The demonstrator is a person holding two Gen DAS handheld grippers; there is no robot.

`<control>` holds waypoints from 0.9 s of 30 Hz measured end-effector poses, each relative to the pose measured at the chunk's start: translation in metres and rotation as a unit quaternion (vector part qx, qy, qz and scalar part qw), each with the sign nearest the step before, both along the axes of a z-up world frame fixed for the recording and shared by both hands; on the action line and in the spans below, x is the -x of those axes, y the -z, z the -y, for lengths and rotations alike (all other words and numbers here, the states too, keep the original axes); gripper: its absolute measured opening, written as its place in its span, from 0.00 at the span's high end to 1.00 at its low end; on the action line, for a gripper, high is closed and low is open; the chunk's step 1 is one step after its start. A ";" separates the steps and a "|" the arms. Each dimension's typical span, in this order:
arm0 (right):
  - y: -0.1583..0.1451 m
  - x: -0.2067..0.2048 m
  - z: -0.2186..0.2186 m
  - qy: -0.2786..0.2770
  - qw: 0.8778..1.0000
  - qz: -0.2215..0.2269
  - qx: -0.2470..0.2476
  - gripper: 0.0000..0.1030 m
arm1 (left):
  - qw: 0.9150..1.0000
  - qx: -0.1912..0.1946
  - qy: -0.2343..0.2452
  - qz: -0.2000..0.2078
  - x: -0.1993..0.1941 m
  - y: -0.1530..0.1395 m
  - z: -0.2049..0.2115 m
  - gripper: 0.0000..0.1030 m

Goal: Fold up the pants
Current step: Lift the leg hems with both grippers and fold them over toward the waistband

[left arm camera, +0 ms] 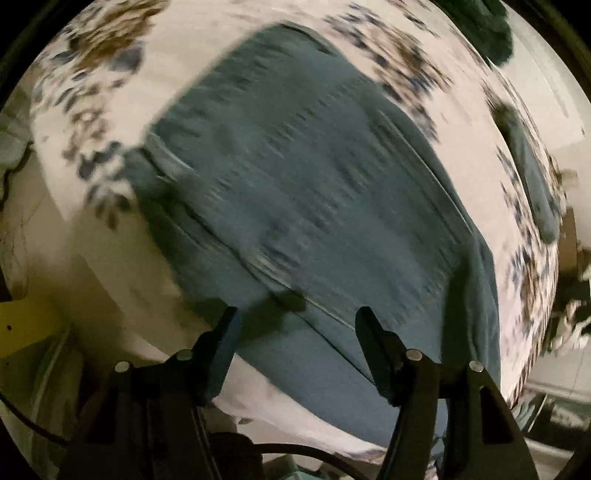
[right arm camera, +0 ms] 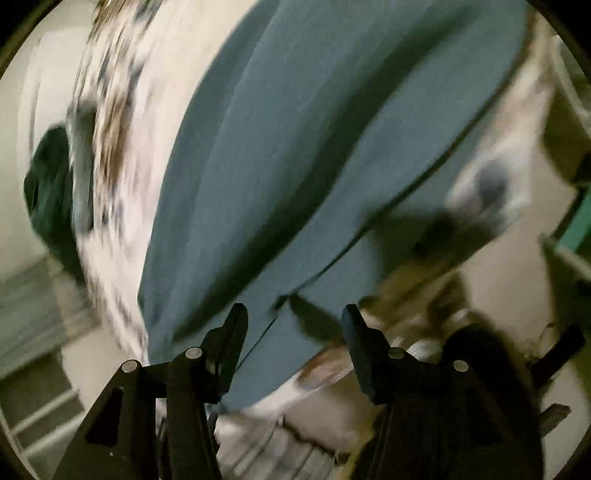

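Note:
Blue-grey pants (left arm camera: 314, 192) lie spread on a white bed sheet with a floral print (left arm camera: 406, 51); both views are motion-blurred. My left gripper (left arm camera: 297, 317) is open, its fingers straddling the near edge of the pants just above the cloth, holding nothing. In the right wrist view the pants (right arm camera: 295, 147) run from the top right down to the lower middle, with long folds. My right gripper (right arm camera: 293, 314) is open and empty above the near end of the pants, at the bed's edge.
A dark green garment (left arm camera: 495, 29) lies at the far right of the bed, and shows in the right wrist view (right arm camera: 48, 184) at the left. Another blue-grey cloth (left arm camera: 532, 177) lies near the bed's right edge. The bed's side (left arm camera: 110, 280) drops away at the lower left.

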State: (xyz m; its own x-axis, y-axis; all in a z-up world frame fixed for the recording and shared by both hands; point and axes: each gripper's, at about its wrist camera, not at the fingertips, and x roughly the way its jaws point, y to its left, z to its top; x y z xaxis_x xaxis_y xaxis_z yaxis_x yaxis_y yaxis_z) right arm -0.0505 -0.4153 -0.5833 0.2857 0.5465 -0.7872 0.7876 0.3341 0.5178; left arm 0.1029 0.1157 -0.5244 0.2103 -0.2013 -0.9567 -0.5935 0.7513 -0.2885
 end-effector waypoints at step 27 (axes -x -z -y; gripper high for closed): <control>-0.011 -0.021 -0.125 -0.102 0.979 -0.036 0.172 0.89 | 0.995 0.026 -0.090 0.038 0.030 0.001 -0.116 0.91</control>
State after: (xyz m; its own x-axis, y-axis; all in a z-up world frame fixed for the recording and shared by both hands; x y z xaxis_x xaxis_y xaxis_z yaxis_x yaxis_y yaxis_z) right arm -0.0299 -0.2902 -0.5723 0.1351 0.2861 -0.9486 0.7169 0.6326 0.2929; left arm 0.0731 0.2314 -0.5251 0.3195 -0.2029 -0.9256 -0.6918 0.6176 -0.3742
